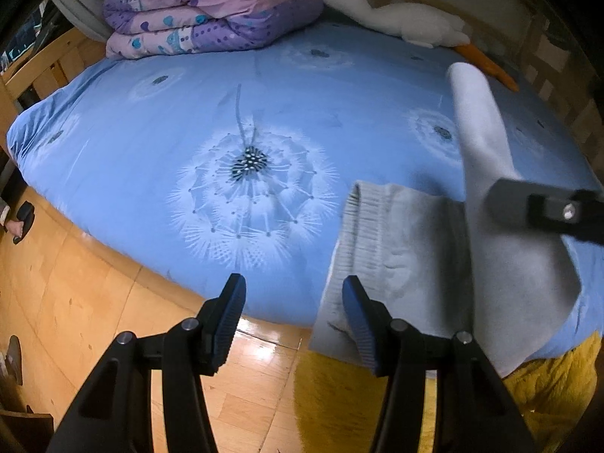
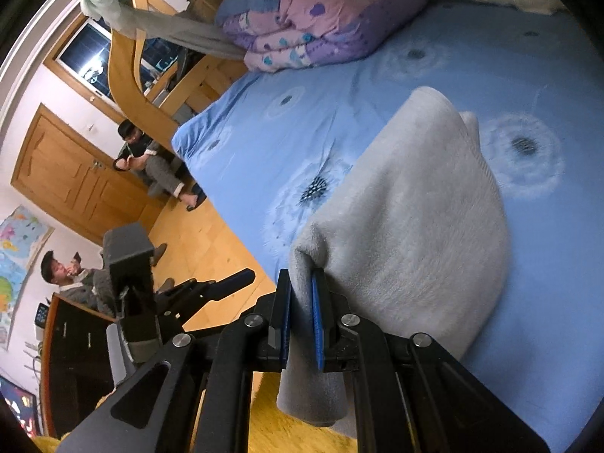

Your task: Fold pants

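Observation:
Light grey fleece pants (image 1: 407, 234) lie at the near edge of the blue bed, the ribbed waistband toward the left, part hanging over the edge. My left gripper (image 1: 294, 294) is open and empty, its right finger over the waistband corner. My right gripper (image 2: 301, 302) is shut on a fold of the pants (image 2: 415, 234) and holds it lifted above the bed. In the left wrist view the right gripper (image 1: 502, 196) shows at the right with a pant leg (image 1: 483, 120) draped up over it.
The blue dandelion-print bedsheet (image 1: 226, 113) covers the bed. A folded purple quilt (image 1: 204, 11) and a white goose plush (image 1: 396, 19) lie at the far side. Wooden floor (image 1: 94, 302) and a yellow rug (image 1: 339, 396) lie below. Two people (image 2: 151, 158) sit near a wooden door.

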Demonstrator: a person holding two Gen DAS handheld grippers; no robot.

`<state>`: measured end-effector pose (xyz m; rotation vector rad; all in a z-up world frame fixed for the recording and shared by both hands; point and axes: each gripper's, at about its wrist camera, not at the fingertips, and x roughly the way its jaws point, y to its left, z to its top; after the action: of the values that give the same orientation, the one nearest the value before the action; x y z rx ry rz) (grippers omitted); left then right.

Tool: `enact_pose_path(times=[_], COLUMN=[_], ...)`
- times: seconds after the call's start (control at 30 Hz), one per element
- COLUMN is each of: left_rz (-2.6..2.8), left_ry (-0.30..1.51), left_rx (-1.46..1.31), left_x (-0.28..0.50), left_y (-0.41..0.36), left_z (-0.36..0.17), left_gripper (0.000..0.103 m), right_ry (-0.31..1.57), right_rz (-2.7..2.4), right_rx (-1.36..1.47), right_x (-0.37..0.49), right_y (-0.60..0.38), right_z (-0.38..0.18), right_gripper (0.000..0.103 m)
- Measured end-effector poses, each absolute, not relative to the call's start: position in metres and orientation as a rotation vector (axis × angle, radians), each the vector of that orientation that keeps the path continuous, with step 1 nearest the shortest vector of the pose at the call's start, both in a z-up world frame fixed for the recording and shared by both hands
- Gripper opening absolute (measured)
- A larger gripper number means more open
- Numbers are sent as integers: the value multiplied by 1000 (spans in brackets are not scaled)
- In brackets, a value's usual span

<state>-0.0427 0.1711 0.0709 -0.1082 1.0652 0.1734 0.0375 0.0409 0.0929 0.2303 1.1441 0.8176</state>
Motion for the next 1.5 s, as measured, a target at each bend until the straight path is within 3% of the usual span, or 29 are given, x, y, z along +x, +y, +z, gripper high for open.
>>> enact_pose_path(times=[0.27,0.47,0.73,0.83,1.03,1.5], left_rz=[193,213,214,169,2,-84], left_ry=[1073,1074,1043,1022,1060,1247], left_rx=[-128,-143,-173,-205,-281,-261], left_x=[-41,-42,-39,-35,-9,24], left_y=[188,197,205,201,177,163], left_z=[65,66,85,99,102,45], left_gripper=[56,56,56,56,64,64], right_ry=[1203,1247,1175,1150,1137,1324], right_rz=[824,844,860,779,581,591], right_rx=[189,239,226,214,217,319], right_x=[47,52,37,36,31,47], right_y=[75,87,60,34,-21,-8], right_z=[61,46,69,75,70,7], right_gripper=[10,24,27,34,57,62])
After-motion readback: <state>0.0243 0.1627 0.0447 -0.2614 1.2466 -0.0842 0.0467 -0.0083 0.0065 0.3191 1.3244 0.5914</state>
